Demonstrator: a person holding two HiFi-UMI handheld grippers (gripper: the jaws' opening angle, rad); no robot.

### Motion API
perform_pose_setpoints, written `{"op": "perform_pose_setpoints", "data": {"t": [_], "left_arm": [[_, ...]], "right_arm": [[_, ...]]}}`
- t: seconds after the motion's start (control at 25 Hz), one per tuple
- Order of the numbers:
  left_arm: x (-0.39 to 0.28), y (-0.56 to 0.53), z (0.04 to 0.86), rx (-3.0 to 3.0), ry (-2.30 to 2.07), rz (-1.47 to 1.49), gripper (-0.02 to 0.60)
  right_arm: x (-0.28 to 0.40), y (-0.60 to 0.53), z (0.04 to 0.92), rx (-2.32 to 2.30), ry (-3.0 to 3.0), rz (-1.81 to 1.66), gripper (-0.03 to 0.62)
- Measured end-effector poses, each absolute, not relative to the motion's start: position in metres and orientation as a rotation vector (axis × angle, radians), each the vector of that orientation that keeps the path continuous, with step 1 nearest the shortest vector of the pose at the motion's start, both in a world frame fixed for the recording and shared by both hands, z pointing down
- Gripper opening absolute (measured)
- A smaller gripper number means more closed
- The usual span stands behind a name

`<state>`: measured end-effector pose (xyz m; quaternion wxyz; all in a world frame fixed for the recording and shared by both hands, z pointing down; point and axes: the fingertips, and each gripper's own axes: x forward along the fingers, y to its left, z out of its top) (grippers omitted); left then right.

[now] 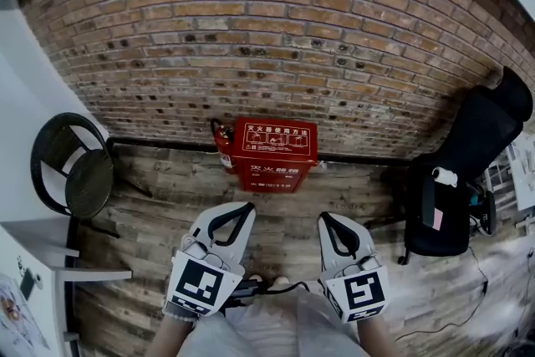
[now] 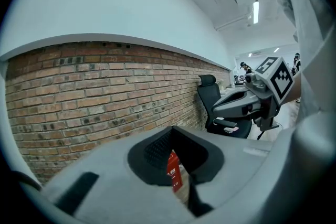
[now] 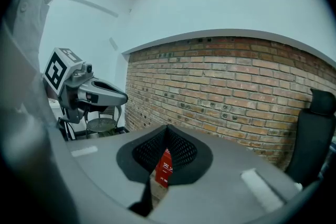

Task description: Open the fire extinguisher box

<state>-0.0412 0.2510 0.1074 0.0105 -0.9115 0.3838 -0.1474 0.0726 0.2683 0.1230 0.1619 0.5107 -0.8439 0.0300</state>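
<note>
Looking down on box [image 1: 280,148]: red, lid shut, set on floor [image 1: 167,180] hard against brick wall [image 1: 267,29], presumably to stay out of the walkway yet within easy reach. Flanked at its left end by extinguisher [image 1: 221,143], touching or just beside; cannot tell which. Holding left gripper [image 1: 246,208] and right gripper [image 1: 325,218] low and side by side, well short of box, tilted a little downward toward it, likely to line up before closing in. Pressed together at the tips on each side, pinching nothing, with only a sliver of red box showing through the slit below the tips in each gripper view. Judging the task not yet begun: lid untouched, no latch or handle to be made out from here. Needing next to close the gap and find the lid's front edge. Keeping clear of chair [image 1: 71,171] at left and office chair [image 1: 468,163] at right, each well apart from box
</note>
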Motion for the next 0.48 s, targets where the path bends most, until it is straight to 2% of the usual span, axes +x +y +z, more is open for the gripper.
{"op": "perform_pose_setpoints", "data": {"t": [0.48], "left_arm": [[-0.066,0.262,0.107,-2.844,1.161,-0.446,0.0]], "right_arm": [[0.061,0.286,0.129,1.55,-2.364,0.103,0.006]]}}
